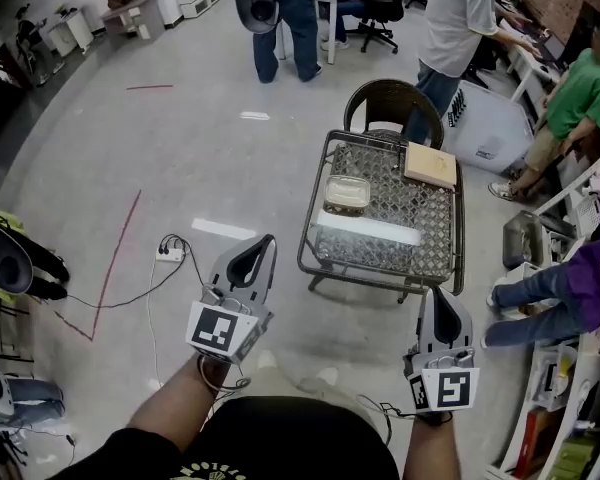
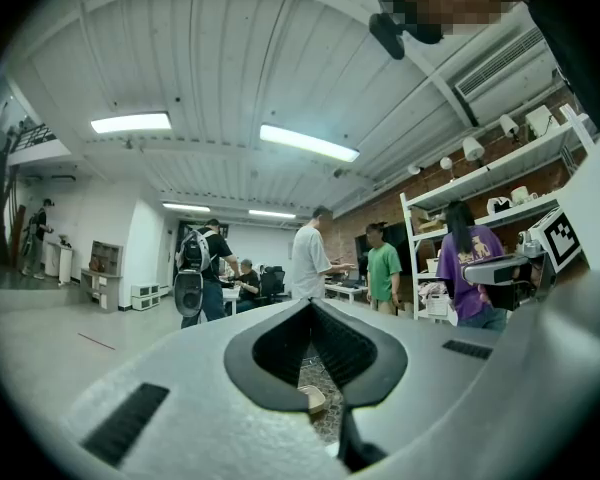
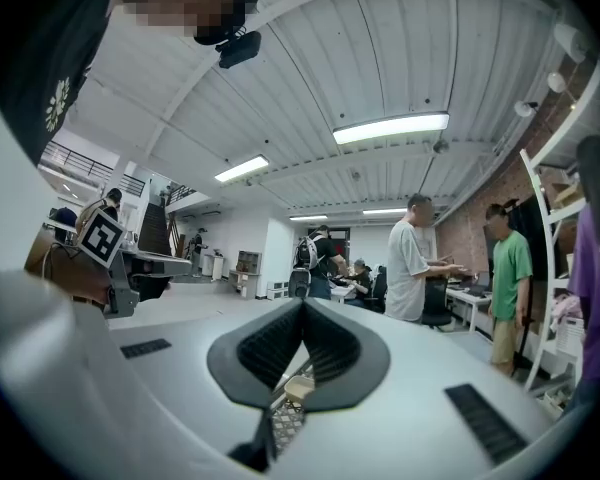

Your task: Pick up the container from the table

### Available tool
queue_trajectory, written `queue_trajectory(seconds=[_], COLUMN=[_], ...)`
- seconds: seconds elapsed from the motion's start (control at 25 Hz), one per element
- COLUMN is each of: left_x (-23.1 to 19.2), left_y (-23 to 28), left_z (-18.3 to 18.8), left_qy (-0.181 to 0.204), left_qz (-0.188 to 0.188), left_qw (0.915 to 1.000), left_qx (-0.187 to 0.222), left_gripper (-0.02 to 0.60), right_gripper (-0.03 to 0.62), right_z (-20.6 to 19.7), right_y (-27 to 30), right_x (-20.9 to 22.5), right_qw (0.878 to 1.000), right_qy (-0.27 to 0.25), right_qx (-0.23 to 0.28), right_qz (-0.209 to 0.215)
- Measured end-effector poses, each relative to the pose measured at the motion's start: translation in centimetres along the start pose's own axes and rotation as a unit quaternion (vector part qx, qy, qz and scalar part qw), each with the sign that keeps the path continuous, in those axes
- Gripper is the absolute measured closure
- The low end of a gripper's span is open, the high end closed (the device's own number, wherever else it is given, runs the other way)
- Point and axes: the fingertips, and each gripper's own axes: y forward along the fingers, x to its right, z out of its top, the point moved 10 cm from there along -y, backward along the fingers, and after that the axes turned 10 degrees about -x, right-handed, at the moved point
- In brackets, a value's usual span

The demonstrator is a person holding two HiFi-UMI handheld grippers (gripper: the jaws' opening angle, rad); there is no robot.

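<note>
The clear container (image 1: 347, 194) with pale contents stands on the glass-and-wicker table (image 1: 441, 259), near its far left side. Both grippers are held level on the near side of the table, apart from it, and both point toward it. My left gripper (image 1: 268, 241) is to the left of the table's near corner, its jaws shut and empty. My right gripper (image 1: 436, 294) is just short of the table's near right edge, also shut and empty. The left gripper view shows the container (image 2: 311, 398) small, below the shut jaw tips (image 2: 310, 304). It appears likewise (image 3: 298, 388) in the right gripper view.
A white flat slab (image 1: 368, 230) and a wooden box (image 1: 430, 164) also lie on the table. A wicker chair (image 1: 393, 106) stands behind it. A power strip (image 1: 170, 254) with cables lies on the floor at left. Several people stand at the back and right, by shelves (image 1: 570, 398).
</note>
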Motion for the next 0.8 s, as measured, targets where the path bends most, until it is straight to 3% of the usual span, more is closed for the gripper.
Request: queue_trajectory(seconds=[0.32,0.8], left_x=[3.1,4.5], left_y=[0.3,0.3], left_z=[0.9,1.1], left_qy=[-0.005,0.035], left_qz=[0.031,0.013], left_qw=[0.9995,0.9993], left_qx=[-0.001,0.008], left_gripper=[0.572,0.572], right_gripper=[0.583,0.583], right_z=[-0.8,-1.0], right_y=[-1.4,0.1], right_x=[2.8,3.1], right_qw=[1.0,0.999], right_qy=[0.003,0.007], right_qx=[0.006,0.005], right_qz=[0.021,0.04])
